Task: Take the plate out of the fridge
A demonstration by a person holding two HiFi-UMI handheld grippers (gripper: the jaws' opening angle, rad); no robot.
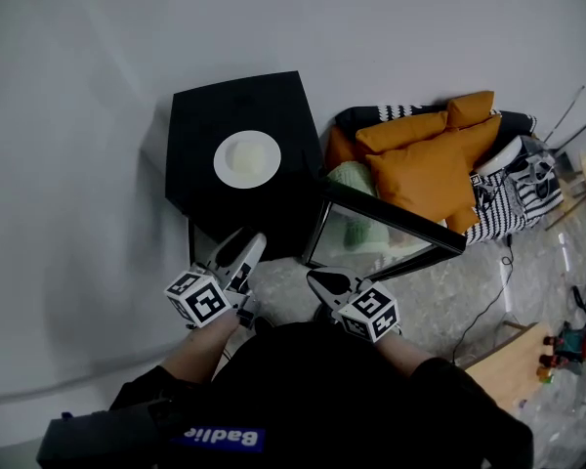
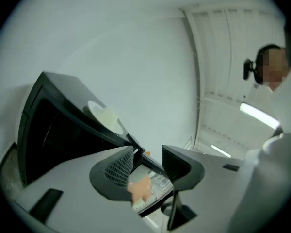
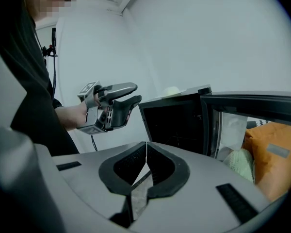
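A small black fridge [image 1: 236, 125] stands against the wall with its glass door [image 1: 386, 225] swung open to the right. A white plate [image 1: 247, 158] with something pale on it rests on the fridge's top; it also shows in the left gripper view [image 2: 104, 115] and the right gripper view [image 3: 172, 91]. My left gripper [image 1: 246, 247] hangs in front of the fridge, open and empty [image 2: 148, 161]. My right gripper [image 1: 322, 281] is beside it near the door, its jaws shut on nothing [image 3: 146, 147]. The fridge's inside [image 3: 177, 125] looks dark.
Orange cushions [image 1: 425, 159] and striped fabric [image 1: 513, 198] are piled to the right of the fridge, behind the open door. A wooden board [image 1: 513, 364] and cables [image 1: 488, 306] lie on the floor at the right. The wall is close on the left.
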